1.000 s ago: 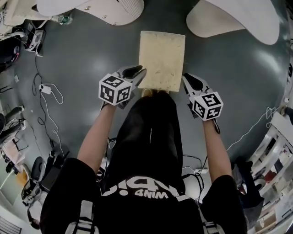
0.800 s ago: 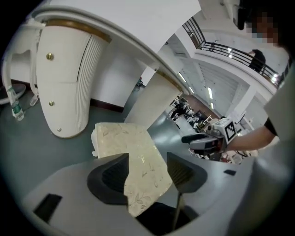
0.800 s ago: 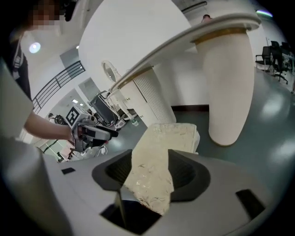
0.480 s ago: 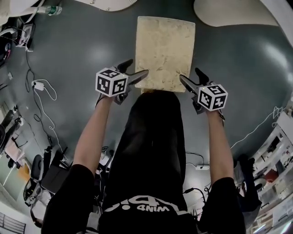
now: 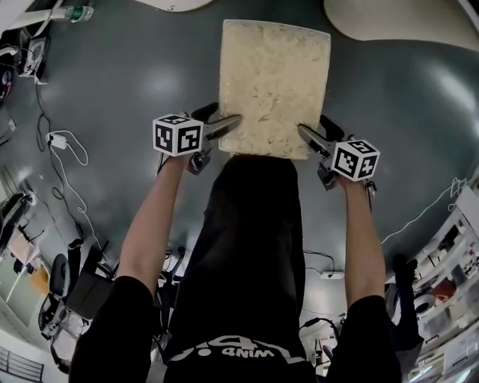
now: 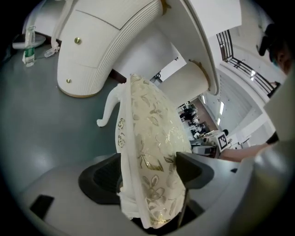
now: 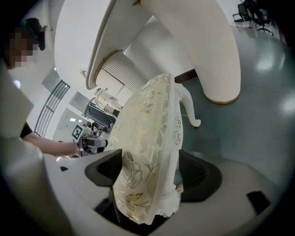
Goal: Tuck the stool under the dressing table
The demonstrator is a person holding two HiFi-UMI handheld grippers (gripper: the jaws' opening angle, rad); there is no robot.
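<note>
The stool (image 5: 273, 82) has a cream cushion with gold flower print and white curved legs (image 6: 108, 110). It stands on the grey floor in front of the white dressing table (image 5: 404, 19), whose ribbed pedestals show in the left gripper view (image 6: 110, 46) and the right gripper view (image 7: 184, 41). My left gripper (image 5: 221, 120) is at the seat's near left corner and my right gripper (image 5: 318, 131) at its near right corner. Both are open. The seat's edge (image 6: 147, 138) (image 7: 147, 129) lies between each pair of jaws, close to the pads.
The person's black-clad body (image 5: 251, 247) fills the lower middle of the head view. Cables and a plug (image 5: 63, 142) trail over the floor at left, and a bottle (image 5: 78, 13) stands at the top left. Shelving (image 5: 449, 254) lines the right edge.
Both grippers have sunk from beside the stool onto its near corners, and their jaws went from shut to wide, now straddling the seat's edge. The stool looks nearer.
</note>
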